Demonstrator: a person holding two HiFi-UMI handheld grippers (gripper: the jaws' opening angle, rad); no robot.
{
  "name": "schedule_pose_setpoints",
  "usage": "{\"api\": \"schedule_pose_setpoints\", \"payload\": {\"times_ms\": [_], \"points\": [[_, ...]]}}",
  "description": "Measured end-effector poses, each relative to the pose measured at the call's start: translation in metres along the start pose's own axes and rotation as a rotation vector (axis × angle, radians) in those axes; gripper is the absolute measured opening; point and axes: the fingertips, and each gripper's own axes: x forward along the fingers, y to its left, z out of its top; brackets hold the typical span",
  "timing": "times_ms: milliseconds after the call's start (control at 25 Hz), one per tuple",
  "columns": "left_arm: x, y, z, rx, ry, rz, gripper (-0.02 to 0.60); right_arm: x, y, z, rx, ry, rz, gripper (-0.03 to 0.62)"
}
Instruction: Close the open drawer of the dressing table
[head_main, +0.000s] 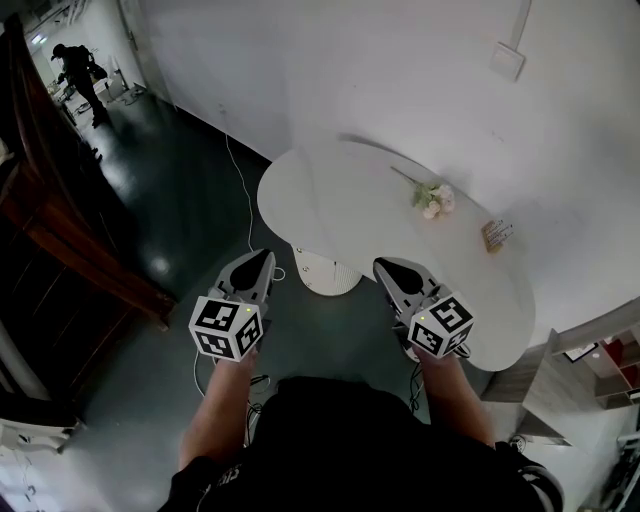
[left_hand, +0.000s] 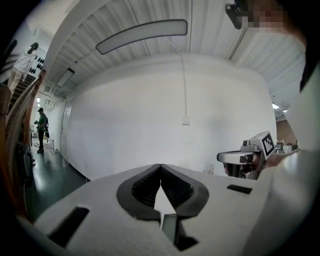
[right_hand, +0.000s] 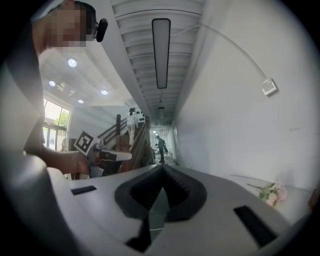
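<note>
The dressing table is a white oval top against the white wall, on a ribbed round base. No open drawer shows in any view. My left gripper and right gripper are held side by side above the dark floor, just short of the table's near edge, both pointing at it. In the left gripper view the left gripper is shut, its tips touching with nothing between them. In the right gripper view the right gripper is likewise shut and holds nothing. Each gripper view shows the other gripper beside it.
A sprig of pink flowers and a small brown object lie on the table top. Dark wooden stairs stand at the left. A white cable trails over the floor. A person stands far off. Shelves stand at the lower right.
</note>
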Motion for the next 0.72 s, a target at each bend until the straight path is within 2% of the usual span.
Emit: {"api": "schedule_pose_setpoints", "payload": {"times_ms": [160, 320, 720], "points": [[-0.005, 0.016, 0.002, 0.0, 0.008, -0.023, 0.0, 0.011, 0.009, 0.007, -0.007, -0.016, -0.03, 0.003], [-0.01, 0.031, 0.011, 0.021, -0.014, -0.023, 0.0, 0.023, 0.019, 0.001, -0.006, 0.016, -0.023, 0.003], [-0.022, 0.06, -0.003, 0.021, -0.006, -0.043, 0.0, 0.062, 0.043, -0.009, -0.023, 0.053, -0.022, 0.003]]}}
